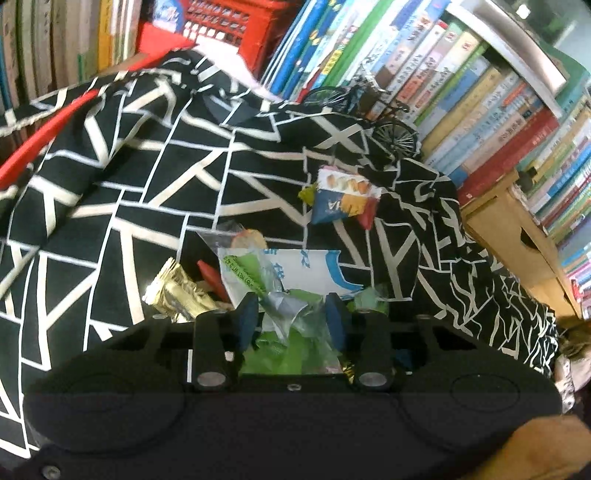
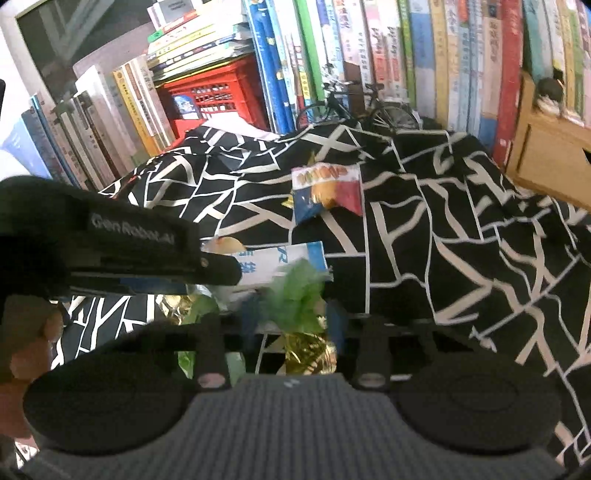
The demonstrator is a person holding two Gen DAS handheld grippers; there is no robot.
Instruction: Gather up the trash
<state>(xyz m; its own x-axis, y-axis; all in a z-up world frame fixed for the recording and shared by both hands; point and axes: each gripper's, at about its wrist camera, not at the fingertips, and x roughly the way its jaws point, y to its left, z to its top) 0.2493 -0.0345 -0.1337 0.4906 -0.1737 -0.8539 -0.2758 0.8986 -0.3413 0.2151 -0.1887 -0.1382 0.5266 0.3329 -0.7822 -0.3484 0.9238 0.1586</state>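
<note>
Black cloth with a white line pattern (image 1: 155,177), draped over a surface in front of rows of upright books (image 1: 461,96). On the cloth, a small heap of trash: white and blue flat paper packet (image 1: 295,271), crinkled gold foil wrapper (image 1: 177,295), small red scrap (image 1: 211,277), clear plastic film with green crumpled plastic (image 1: 291,332).

Left gripper (image 1: 291,321): blue pads partly closed around the clear and green plastic, apparently pinching it, gold foil just to the left. Seen also in the right wrist view as a black body (image 2: 122,240) over the heap, a hand (image 2: 26,350) below it.

Right gripper (image 2: 291,314): jaws drawn close on a tuft of green crumpled plastic (image 2: 295,291), more gold foil (image 2: 310,350) beneath, white and blue packet (image 2: 273,262) just beyond.

Further back on the cloth, apart from the heap, a blue, red and white snack bag (image 1: 343,201). Behind it, a small black model bicycle (image 1: 369,110) against the books. Red plastic crate (image 1: 236,26) at the back, light wooden box (image 1: 517,236) at the right.
</note>
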